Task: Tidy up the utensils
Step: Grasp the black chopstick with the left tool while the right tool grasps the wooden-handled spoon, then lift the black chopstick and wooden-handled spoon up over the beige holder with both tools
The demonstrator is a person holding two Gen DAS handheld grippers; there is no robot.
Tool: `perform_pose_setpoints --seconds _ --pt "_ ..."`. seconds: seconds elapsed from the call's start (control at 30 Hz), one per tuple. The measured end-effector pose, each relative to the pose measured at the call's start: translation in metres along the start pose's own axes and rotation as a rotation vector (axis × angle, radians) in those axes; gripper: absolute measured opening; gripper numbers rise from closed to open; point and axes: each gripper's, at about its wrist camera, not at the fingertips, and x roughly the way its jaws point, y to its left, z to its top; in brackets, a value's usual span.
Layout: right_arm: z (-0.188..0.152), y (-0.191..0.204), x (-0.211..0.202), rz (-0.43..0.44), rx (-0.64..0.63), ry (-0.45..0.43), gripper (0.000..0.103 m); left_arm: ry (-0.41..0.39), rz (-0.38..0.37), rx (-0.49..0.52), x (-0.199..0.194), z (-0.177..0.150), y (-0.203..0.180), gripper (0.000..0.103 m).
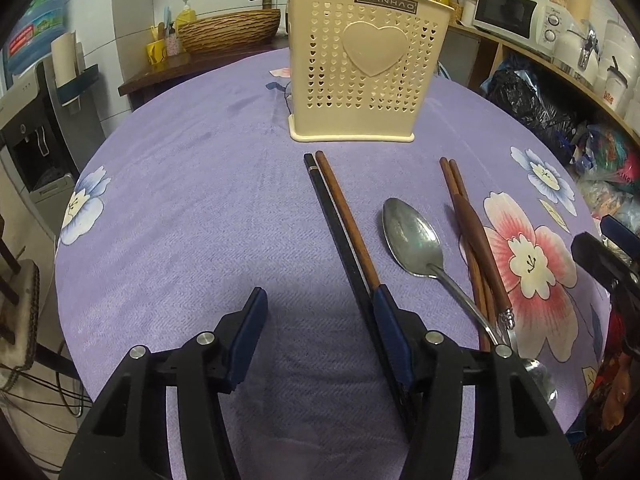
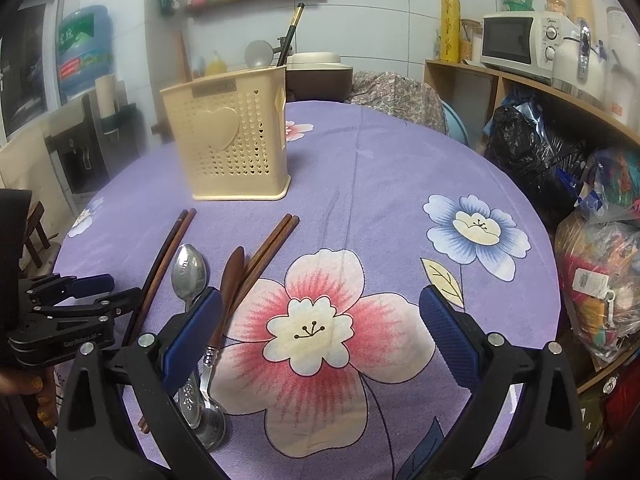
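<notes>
From my left hand-held gripper [image 1: 316, 308], the jaws stand partly open over bare purple cloth, holding nothing. Its right-hand pad sits against a mismatched pair of chopsticks [image 1: 340, 224], one black and one brown, which lie side by side just outside the jaws; I cannot tell whether it presses on them. No earlier view shows me how the jaws got there.

Going left to right across the tabletop [image 1: 180, 208], I count that pair, then one metal spoon [image 1: 414, 240] bowl-up, then two more brown chopsticks [image 1: 450, 178] with one wooden-handled utensil [image 1: 478, 240] lying across them. A second, smaller metal spoon bowl [image 2: 212, 424] shows at the near edge, partly under my right gripper's finger.

The cream utensil holder [image 1: 360, 68], pierced with heart-shaped holes, stands upright behind the chopstick tips, near but apart from them. At least one stick and a round metal piece rise from its top.

My right hand-held gripper [image 2: 320, 320] is wide open and empty above the pink printed flower [image 2: 316, 328], to the right of all the utensils. Nothing lies between the utensils and the holder. Shelves with a microwave [image 2: 516, 42] crowd the right side.
</notes>
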Motion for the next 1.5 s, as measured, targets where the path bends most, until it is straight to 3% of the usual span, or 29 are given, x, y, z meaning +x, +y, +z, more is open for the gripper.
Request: perform_pose_setpoints --seconds 0.27,0.43,0.5,0.57,0.67,0.97,1.33,1.5 --pt "0.0 0.004 0.005 0.01 -0.014 0.026 0.097 0.0 0.015 0.007 0.002 0.005 0.013 0.054" --pt "0.001 0.013 0.019 0.077 -0.006 0.083 0.097 0.01 0.004 -0.047 0.0 0.007 0.035 0.054" --pt "0.003 0.017 0.028 0.099 0.005 0.111 0.091 0.011 0.013 -0.058 0.0 0.009 0.04 0.054" --pt "0.006 0.023 0.037 0.119 0.01 0.141 0.075 0.014 0.011 -0.059 0.001 0.01 0.04 0.054" --pt "0.01 0.036 0.05 0.133 -0.001 0.174 0.061 0.017 0.017 -0.036 0.004 0.012 0.036 0.054" --pt "0.014 0.053 0.075 0.129 -0.024 0.224 0.035 0.031 0.017 -0.025 0.016 0.029 0.039 0.054" --pt "0.016 0.056 0.085 0.107 -0.034 0.237 0.019 0.051 0.033 0.0 0.036 0.055 0.039 0.054" --pt "0.015 0.051 0.076 0.119 -0.022 0.216 0.019 0.064 0.066 0.036 0.052 0.073 0.032 0.051"
